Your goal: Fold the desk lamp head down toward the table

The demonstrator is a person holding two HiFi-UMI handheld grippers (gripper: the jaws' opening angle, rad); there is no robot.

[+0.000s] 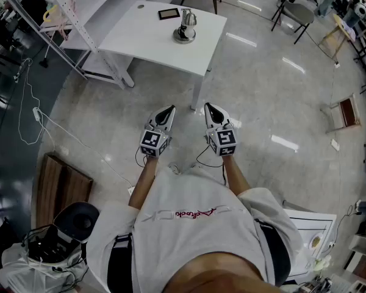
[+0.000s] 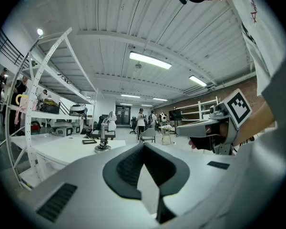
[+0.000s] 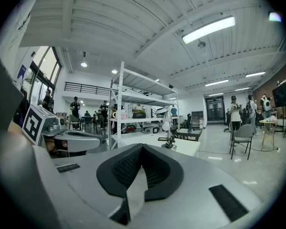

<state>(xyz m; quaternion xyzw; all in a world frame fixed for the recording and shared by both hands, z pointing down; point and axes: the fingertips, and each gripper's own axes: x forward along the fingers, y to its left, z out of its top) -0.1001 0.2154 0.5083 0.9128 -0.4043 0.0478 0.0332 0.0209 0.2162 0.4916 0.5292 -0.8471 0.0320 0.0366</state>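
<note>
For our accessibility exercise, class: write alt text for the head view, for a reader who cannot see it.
Seen from above, a person holds a left gripper and right gripper side by side, jaws shut and empty, pointing toward a white table across the floor. A desk lamp stands on it.

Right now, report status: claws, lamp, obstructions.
Left claw, right claw shut, empty. Desk lamp stands on white table ahead, untouched. Only floor between.

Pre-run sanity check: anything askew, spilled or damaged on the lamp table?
Nothing stands out: the desk lamp stands upright on the white table, a flat dark item lies apart from it, nothing spilled or tipped.
</note>
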